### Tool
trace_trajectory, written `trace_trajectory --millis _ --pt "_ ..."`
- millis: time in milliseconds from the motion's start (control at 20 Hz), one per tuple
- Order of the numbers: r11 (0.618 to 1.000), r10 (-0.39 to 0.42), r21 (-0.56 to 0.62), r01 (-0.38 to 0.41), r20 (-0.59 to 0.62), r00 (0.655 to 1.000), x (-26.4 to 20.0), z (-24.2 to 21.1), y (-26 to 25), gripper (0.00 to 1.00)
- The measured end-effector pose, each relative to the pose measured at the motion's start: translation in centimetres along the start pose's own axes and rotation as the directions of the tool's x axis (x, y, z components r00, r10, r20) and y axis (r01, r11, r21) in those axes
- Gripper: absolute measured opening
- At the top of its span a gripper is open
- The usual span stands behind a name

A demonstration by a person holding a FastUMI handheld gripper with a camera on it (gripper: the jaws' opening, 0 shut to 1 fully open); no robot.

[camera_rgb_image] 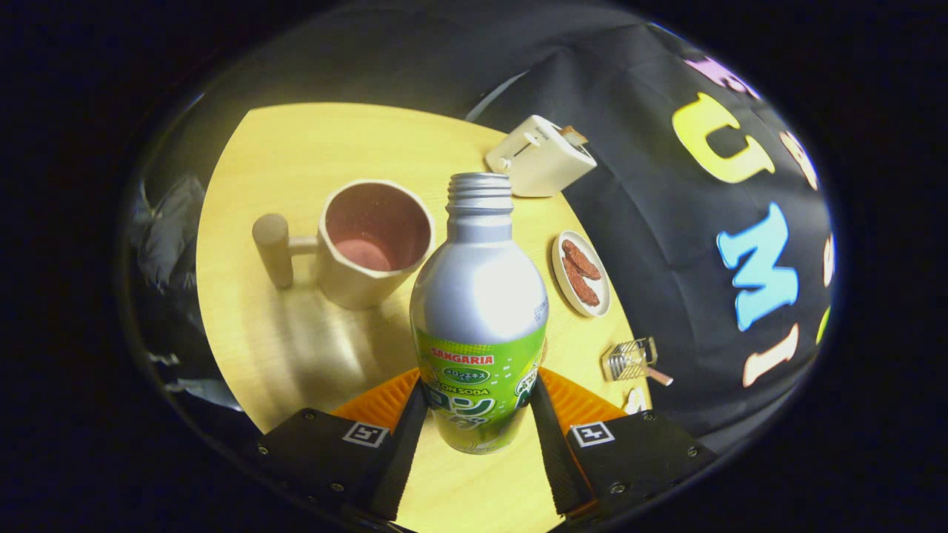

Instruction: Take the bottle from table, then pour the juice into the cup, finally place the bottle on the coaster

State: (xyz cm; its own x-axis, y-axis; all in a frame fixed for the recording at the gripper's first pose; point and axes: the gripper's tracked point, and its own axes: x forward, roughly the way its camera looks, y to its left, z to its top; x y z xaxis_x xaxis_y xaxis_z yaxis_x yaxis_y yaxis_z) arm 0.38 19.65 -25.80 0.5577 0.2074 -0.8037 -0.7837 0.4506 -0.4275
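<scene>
— Two fingers of the claw (pixel 478 414) pressed the bottle (pixel 479 311) from either side, holding it upright, neck open.

— And the cup (pixel 374 244)?

— At eleven o'clock beyond the bottle, close by on the surface (pixel 252 326), mouth up; a tilt that way looked next.

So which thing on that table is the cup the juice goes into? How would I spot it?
Start at the yellow wooden table and find the silver-and-green bottle standing between the fingers of the hand-held gripper. The cup sits just beyond it on the side away from the plate of brown snacks. It is the beige mug with a reddish inside and a thick peg-like handle.
</scene>
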Motion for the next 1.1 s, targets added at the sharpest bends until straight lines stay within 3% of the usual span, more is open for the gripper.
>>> trace_trajectory --millis 300,600,950,1100 --pt "0.984 -0.007 0.177 -0.012 0.111 0.994 0.6 -0.2 -0.7 0.75" --pt "0.915 -0.015 0.395 -0.084 0.24 0.971 1.5 1.7 -3.0 0.75" --pt "0.835 -0.055 0.536 -0.126 0.309 0.949 3.2 2.1 -6.9 0.75" --pt "0.832 -0.098 0.545 -0.101 0.323 0.941 4.6 2.4 -8.6 0.75"
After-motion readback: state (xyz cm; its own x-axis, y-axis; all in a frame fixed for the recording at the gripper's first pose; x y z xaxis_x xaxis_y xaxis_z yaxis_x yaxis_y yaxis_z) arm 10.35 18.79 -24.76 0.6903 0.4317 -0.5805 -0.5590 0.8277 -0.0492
